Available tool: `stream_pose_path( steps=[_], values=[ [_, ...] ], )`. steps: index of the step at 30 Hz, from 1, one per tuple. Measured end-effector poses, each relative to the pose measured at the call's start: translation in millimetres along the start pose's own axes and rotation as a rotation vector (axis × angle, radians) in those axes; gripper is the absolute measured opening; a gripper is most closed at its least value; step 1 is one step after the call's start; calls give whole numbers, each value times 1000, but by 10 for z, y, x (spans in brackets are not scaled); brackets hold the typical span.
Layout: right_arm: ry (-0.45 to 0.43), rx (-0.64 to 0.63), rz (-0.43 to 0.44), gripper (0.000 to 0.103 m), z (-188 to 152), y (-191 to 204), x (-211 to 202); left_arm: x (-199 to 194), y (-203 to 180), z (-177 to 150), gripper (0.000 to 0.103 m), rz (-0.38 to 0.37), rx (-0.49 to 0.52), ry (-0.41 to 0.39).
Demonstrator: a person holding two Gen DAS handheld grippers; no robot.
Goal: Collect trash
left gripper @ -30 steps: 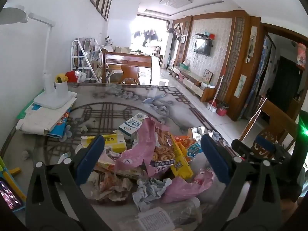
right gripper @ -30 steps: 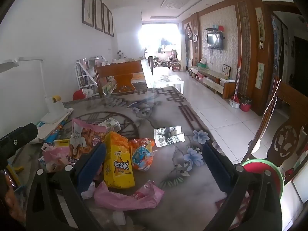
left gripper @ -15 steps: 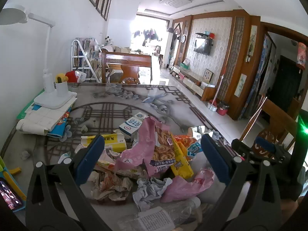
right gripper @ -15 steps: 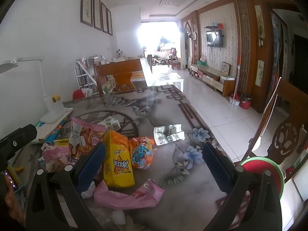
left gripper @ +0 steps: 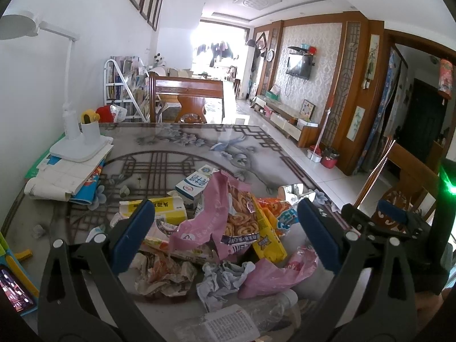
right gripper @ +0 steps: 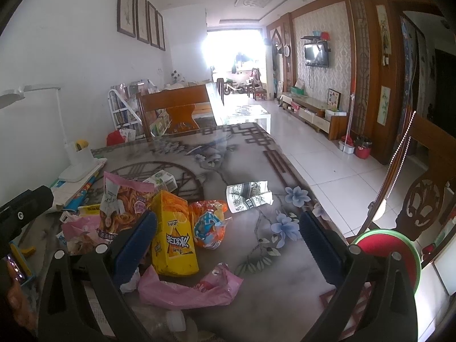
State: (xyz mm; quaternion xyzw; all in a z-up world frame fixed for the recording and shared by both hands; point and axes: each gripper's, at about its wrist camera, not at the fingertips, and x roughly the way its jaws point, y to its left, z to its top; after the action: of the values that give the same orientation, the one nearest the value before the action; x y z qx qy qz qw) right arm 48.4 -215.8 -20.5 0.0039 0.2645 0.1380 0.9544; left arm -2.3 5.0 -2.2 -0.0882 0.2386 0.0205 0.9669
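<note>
Both claws hang spread wide and empty over the heap, and almost nothing has shifted in the last second: the left claw (left gripper: 225,233) holds its place above the pink wrapper (left gripper: 225,222), while the right claw (right gripper: 228,242) has only edged a little nearer the yellow snack bag (right gripper: 172,239). The trash pile (left gripper: 205,245) still lies untouched on the surface (right gripper: 256,154), so collecting seems not yet begun.

Blown-out daylight from the far window (left gripper: 216,48); fisheye-curved edges.

Glossy glass-topped table (right gripper: 285,270); crinkly pink plastic bag (right gripper: 188,287); crumpled matt paper (left gripper: 222,282).
</note>
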Motion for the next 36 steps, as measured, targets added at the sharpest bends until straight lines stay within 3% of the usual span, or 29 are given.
stream_pose_path(
  steps=[36],
  values=[
    [23, 9, 0, 96, -110, -9, 105, 34, -61, -44, 98, 4, 11, 12]
  ],
)
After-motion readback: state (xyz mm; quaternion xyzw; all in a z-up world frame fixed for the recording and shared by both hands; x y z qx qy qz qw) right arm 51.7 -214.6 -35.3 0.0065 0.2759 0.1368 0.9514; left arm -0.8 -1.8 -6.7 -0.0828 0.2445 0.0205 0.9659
